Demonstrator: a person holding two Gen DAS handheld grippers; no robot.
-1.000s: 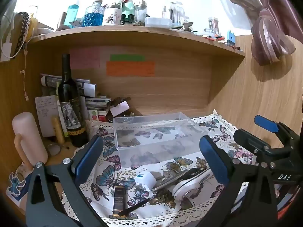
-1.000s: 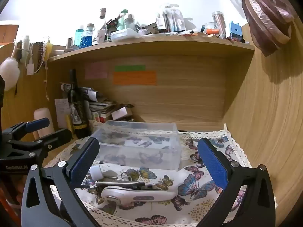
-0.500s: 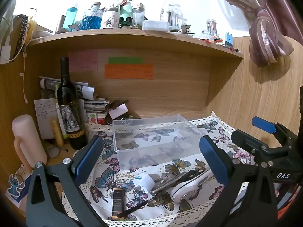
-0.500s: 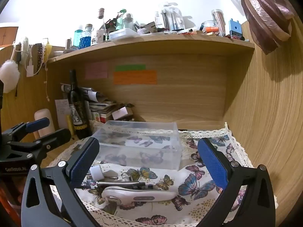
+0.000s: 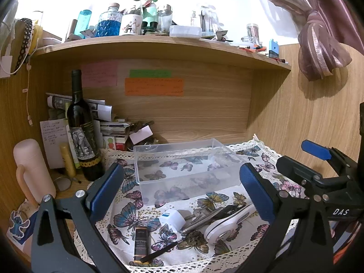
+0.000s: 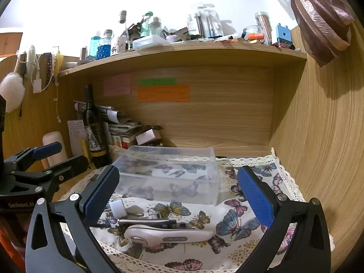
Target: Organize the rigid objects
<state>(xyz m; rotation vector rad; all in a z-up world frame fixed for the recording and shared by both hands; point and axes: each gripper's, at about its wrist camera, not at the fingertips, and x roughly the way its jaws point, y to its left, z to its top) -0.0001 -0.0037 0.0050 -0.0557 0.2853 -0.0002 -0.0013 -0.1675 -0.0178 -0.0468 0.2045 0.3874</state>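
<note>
A wooden desk (image 5: 68, 188) is covered over most of its width by a butterfly-print cloth (image 5: 127, 218) with a lace edge. On the cloth a clear plastic box (image 5: 186, 166) is set toward the back, and in front of it a white plug adapter (image 5: 173, 219), a small dark tube (image 5: 141, 241), a bunch of keys (image 6: 157, 212), a thin metal tool (image 6: 147, 222) and a white handheld device (image 6: 168, 234) are laid close together. On the bare wood at the left, a dark wine bottle (image 5: 83, 134), a pink flask (image 5: 31, 170) and a stack of papers (image 5: 113, 127) are placed.
</note>
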